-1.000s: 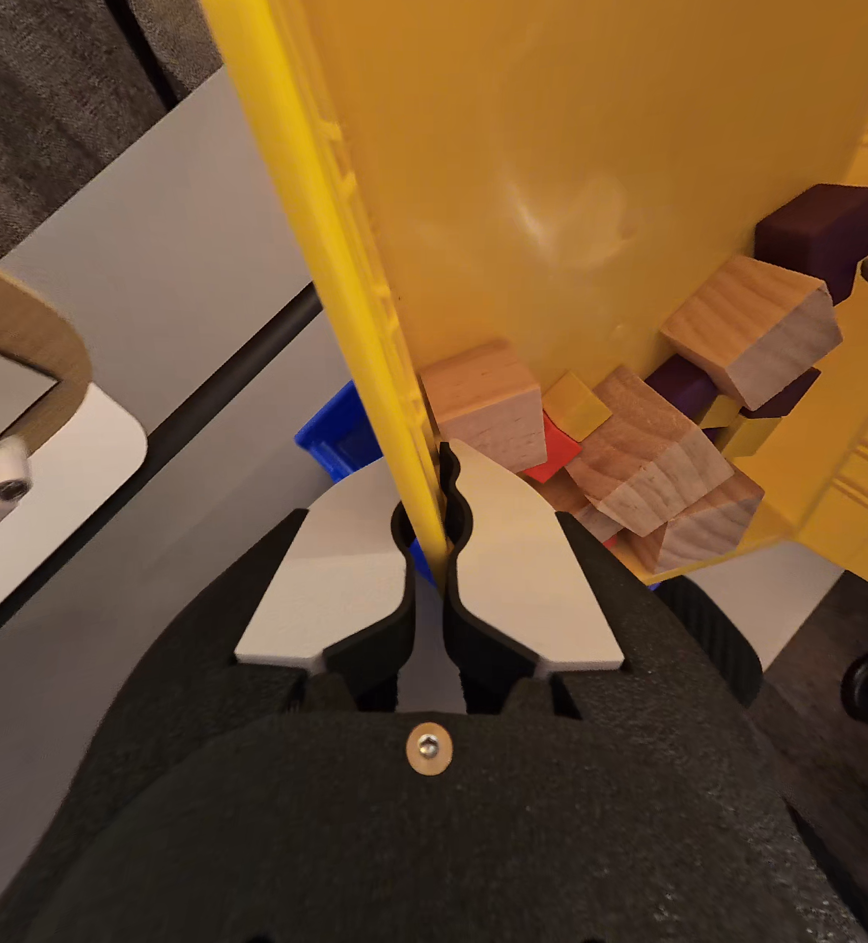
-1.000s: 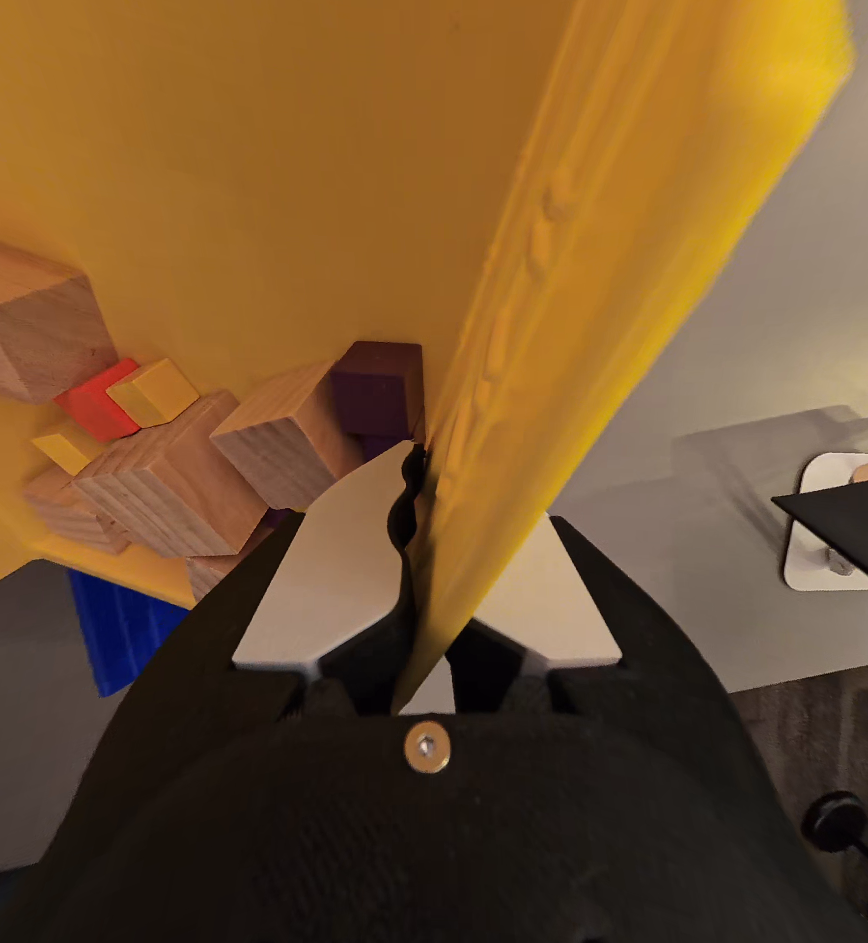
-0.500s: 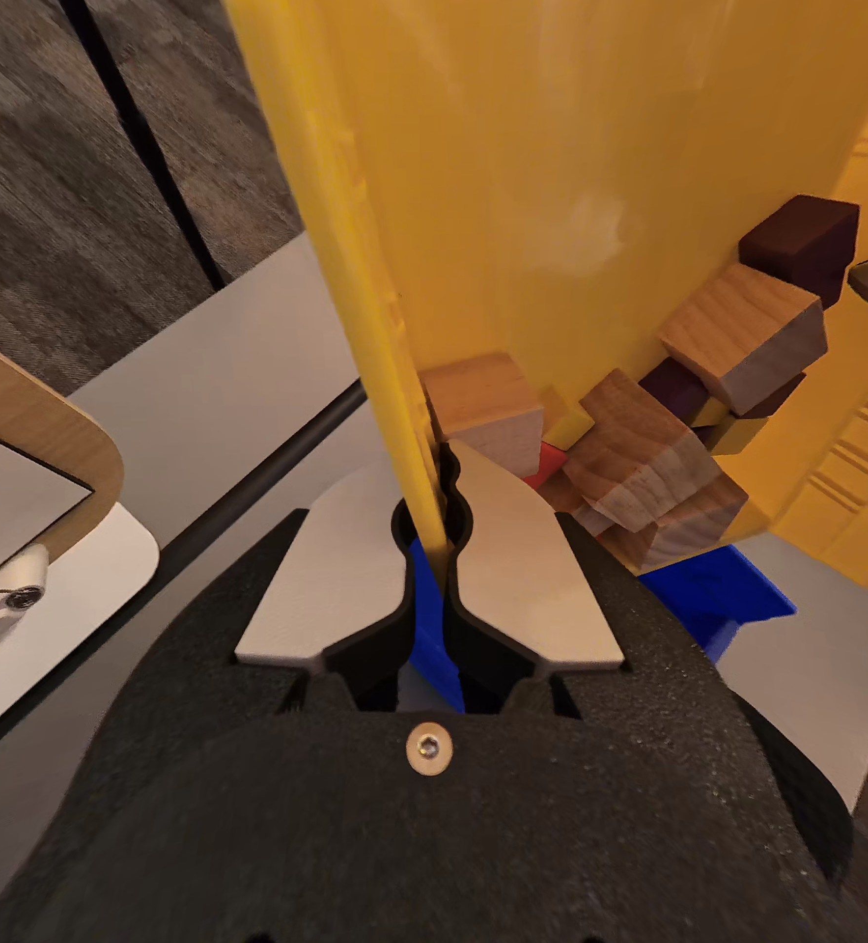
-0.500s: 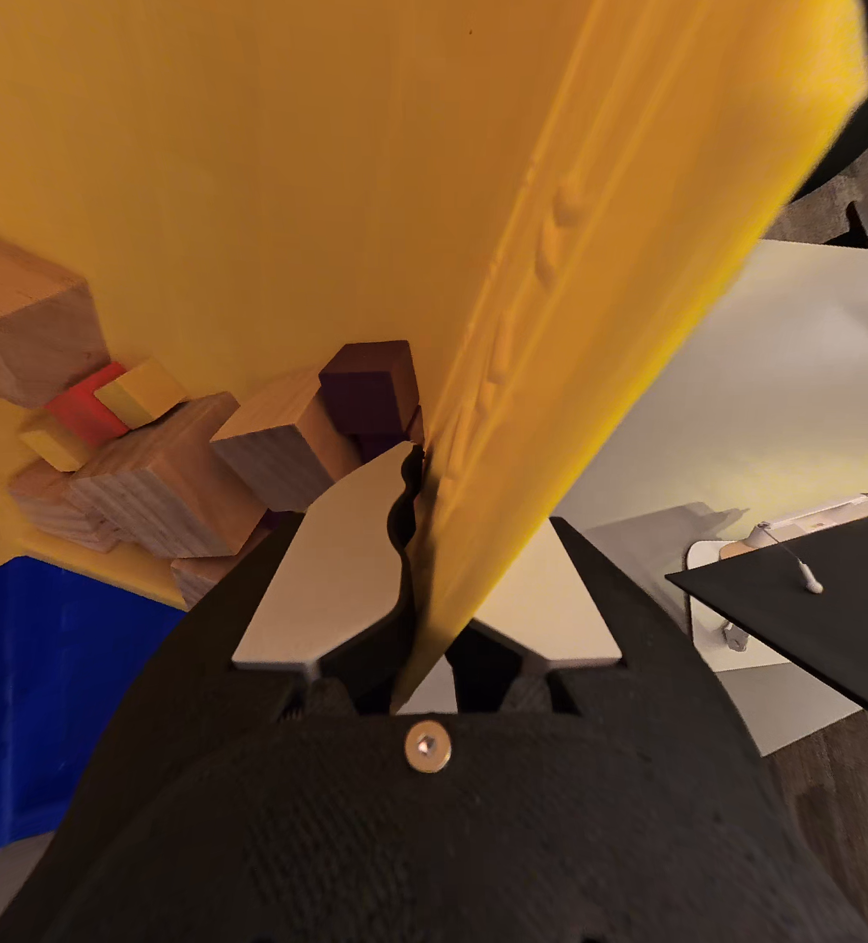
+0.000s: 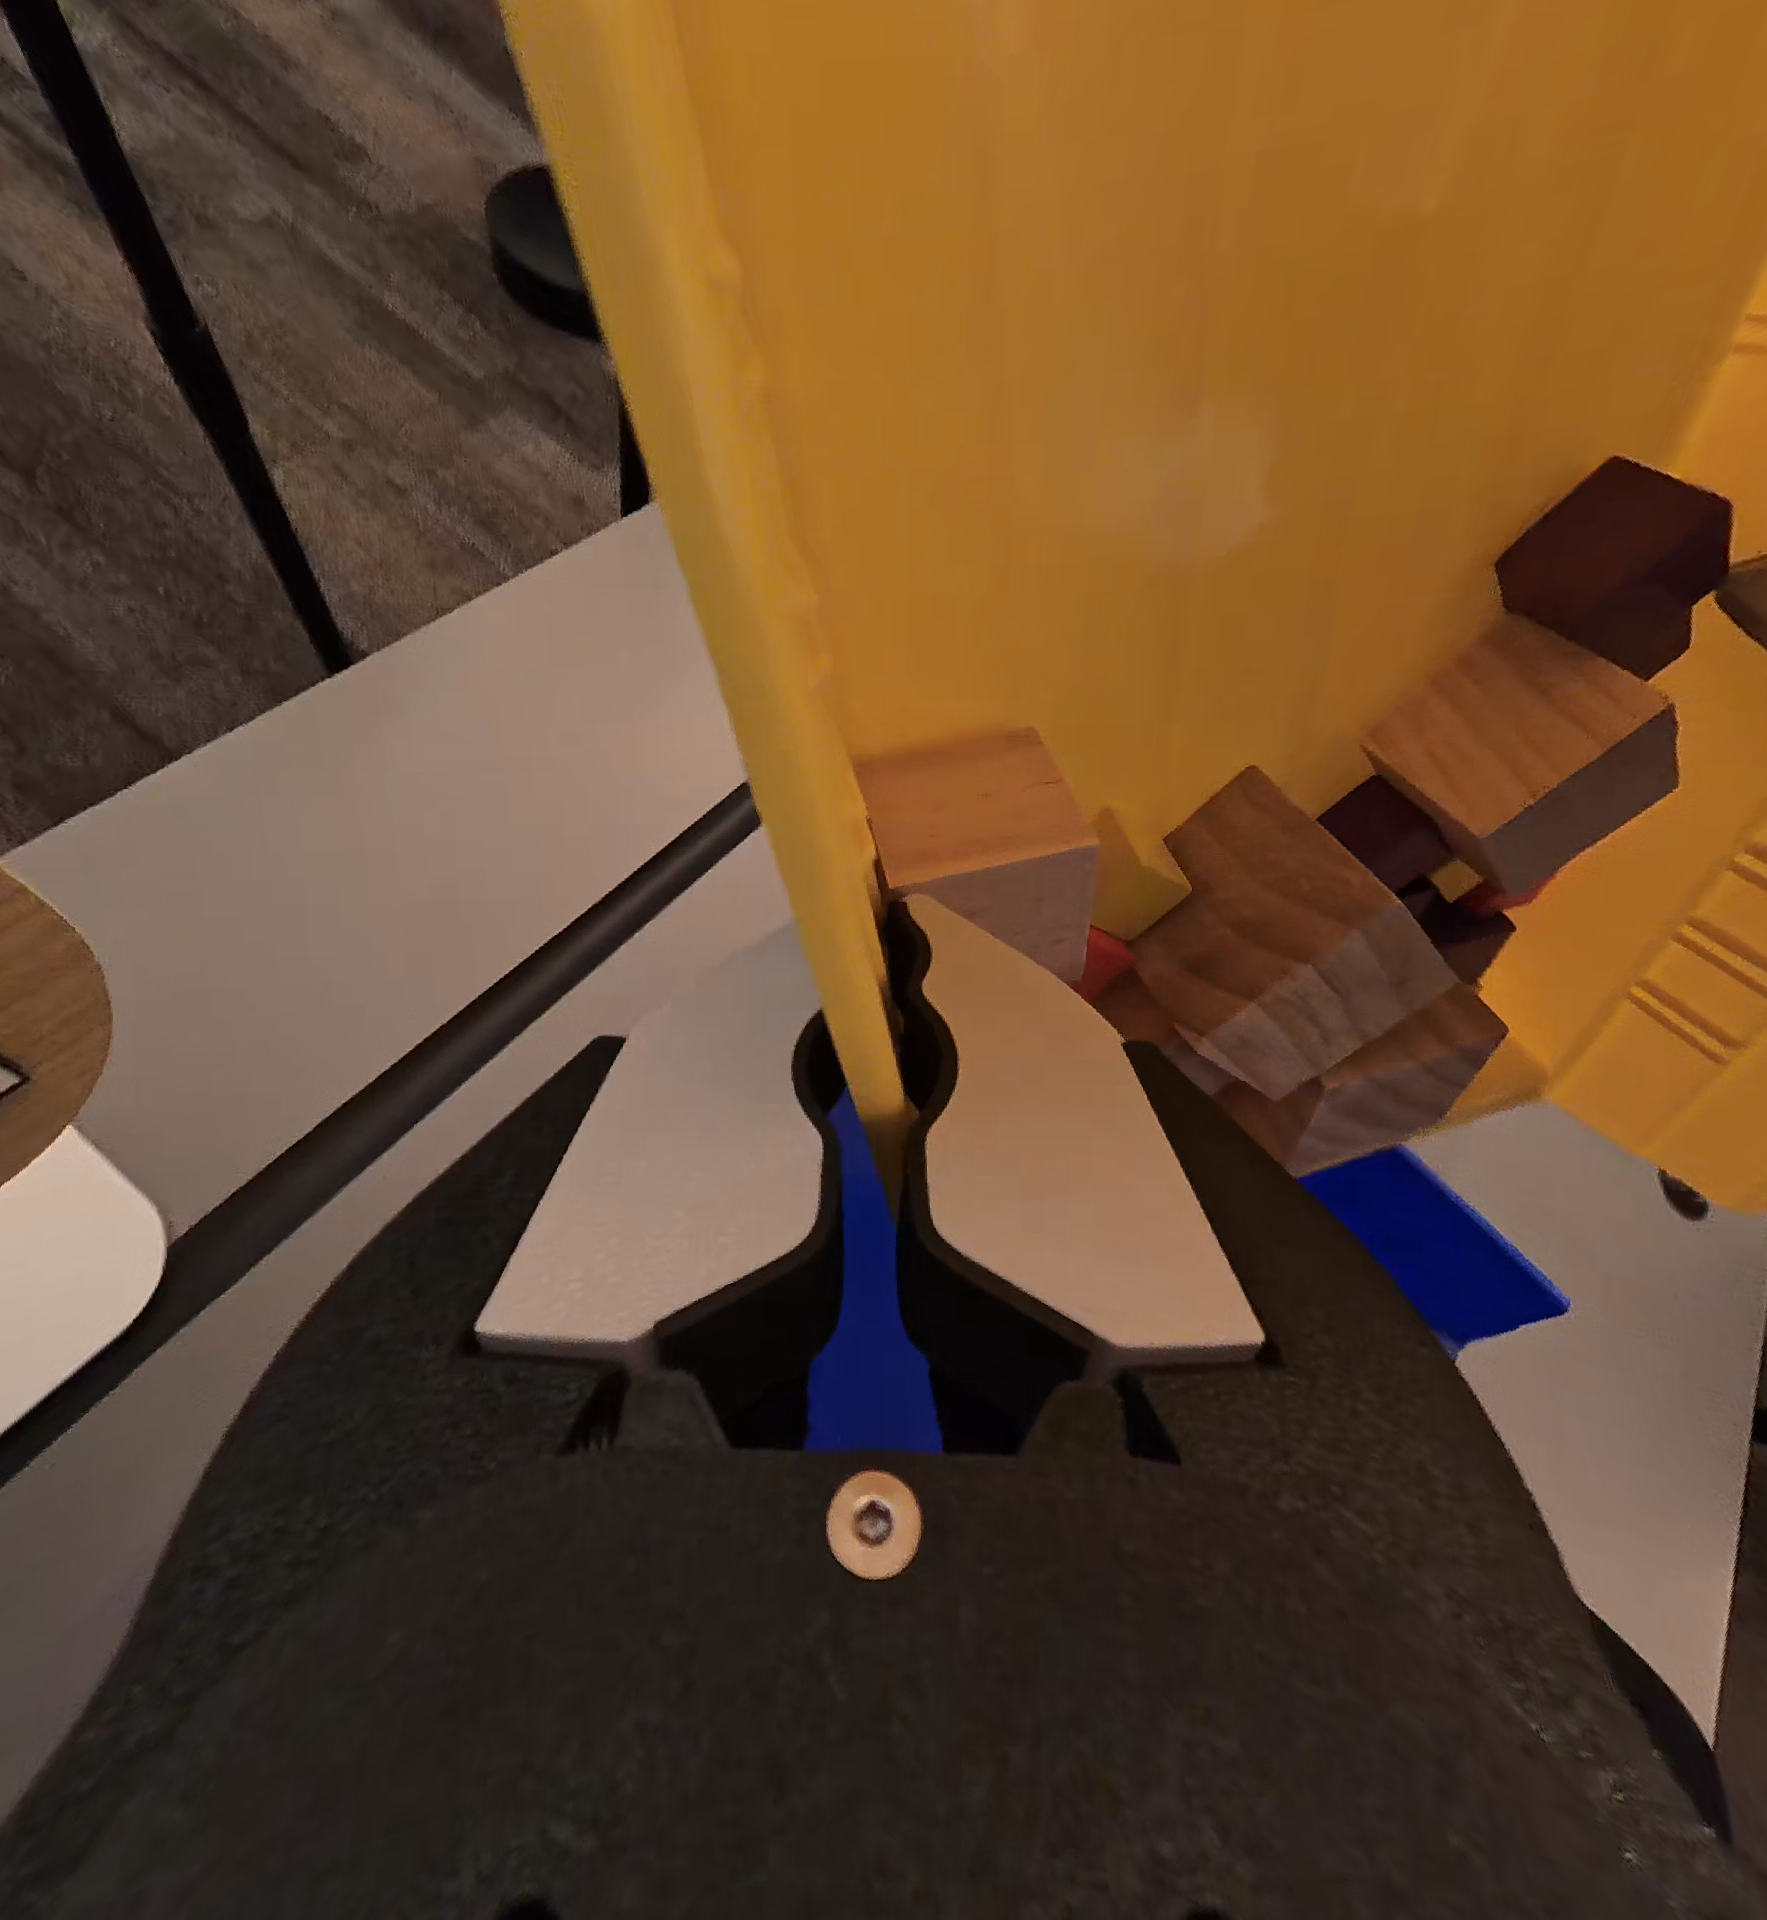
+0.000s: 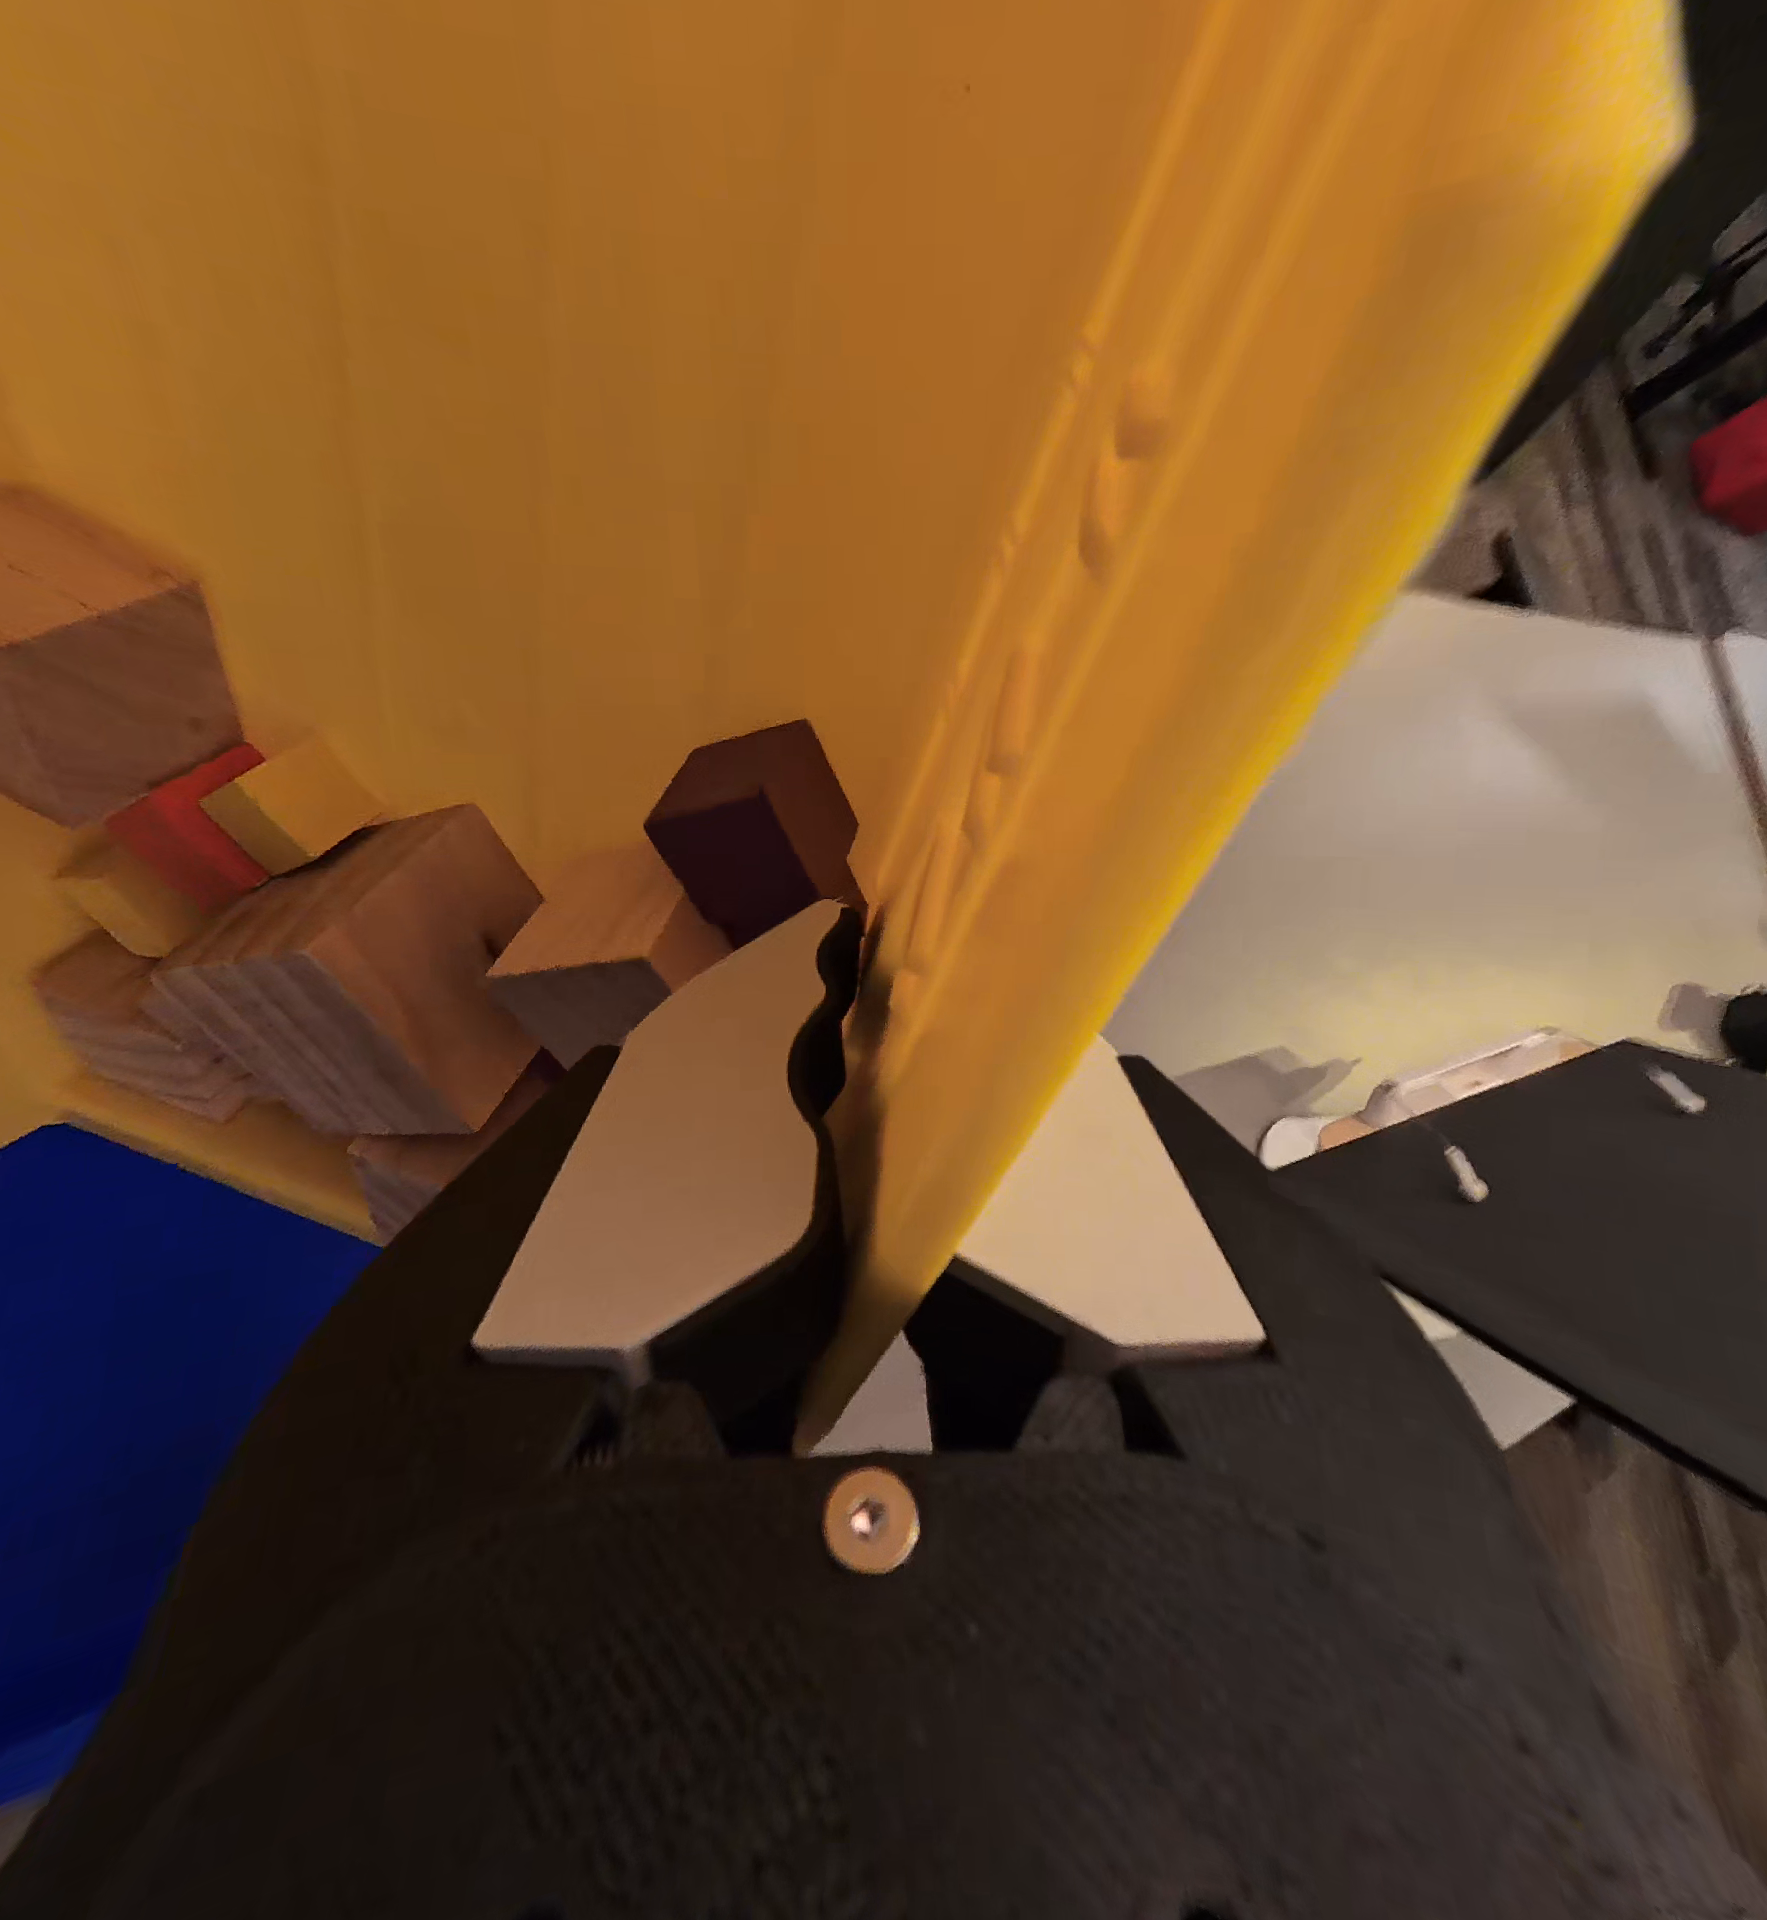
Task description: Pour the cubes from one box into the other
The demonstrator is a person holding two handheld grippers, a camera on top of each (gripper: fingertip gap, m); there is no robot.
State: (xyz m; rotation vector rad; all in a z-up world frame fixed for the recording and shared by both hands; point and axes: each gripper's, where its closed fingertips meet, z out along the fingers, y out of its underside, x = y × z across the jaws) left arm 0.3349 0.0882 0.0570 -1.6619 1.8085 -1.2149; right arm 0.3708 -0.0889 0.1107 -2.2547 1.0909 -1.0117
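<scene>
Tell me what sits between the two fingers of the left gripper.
The side wall of the yellow box: the left gripper is shut on it. Lower in that gap the blue box shows. Seen in the left wrist view.

Each claw, the left claw point(image 5: 894, 940) and the right claw point(image 6: 858, 935), has a rough matte black body, two pale grey wedge-shaped fingers point(image 5: 1050, 1174) with wavy black inner pads, and one brass-coloured screw point(image 6: 871, 1524) just behind the fingers.
</scene>
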